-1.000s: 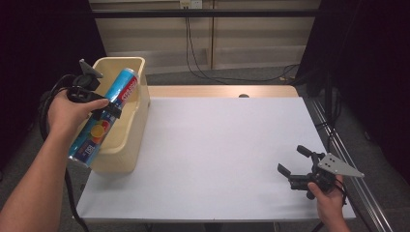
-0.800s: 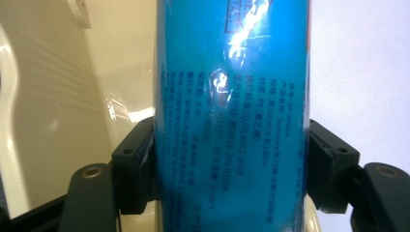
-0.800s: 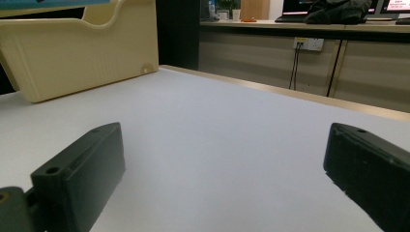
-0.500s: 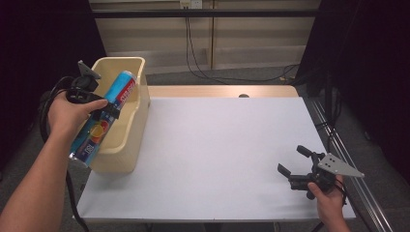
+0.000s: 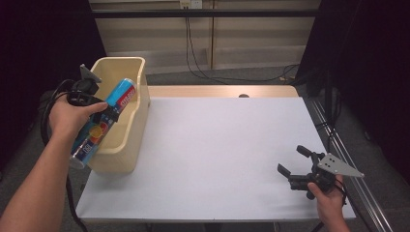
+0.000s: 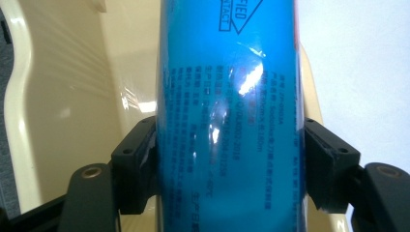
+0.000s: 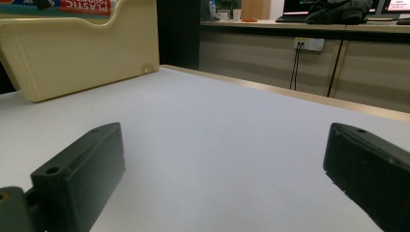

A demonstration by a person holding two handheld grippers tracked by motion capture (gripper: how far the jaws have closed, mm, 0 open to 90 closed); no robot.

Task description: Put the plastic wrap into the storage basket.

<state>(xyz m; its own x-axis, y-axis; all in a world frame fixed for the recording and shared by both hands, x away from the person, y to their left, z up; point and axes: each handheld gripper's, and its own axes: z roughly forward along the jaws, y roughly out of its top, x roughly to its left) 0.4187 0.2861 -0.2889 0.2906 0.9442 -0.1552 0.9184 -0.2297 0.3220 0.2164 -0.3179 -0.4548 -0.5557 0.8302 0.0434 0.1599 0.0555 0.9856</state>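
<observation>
A tall blue can (image 5: 124,94) with a red and white label is held tilted over the near end of a cream plastic bin (image 5: 126,140) at the table's left edge. My left gripper (image 5: 109,116) is shut on the can's middle. In the left gripper view both black pads press the sides of the can (image 6: 232,96), with the bin's inner wall (image 6: 72,87) behind it. My right gripper (image 5: 290,158) rests low over the white table (image 5: 217,145) near the front right corner, open with nothing between its jaws (image 7: 222,164).
From the right gripper view the bin (image 7: 82,53) stands across the table, with the can's label (image 7: 82,5) above its rim. Cables hang along the wall panel behind the table (image 5: 191,53). A metal rail (image 5: 338,140) runs along the table's right edge.
</observation>
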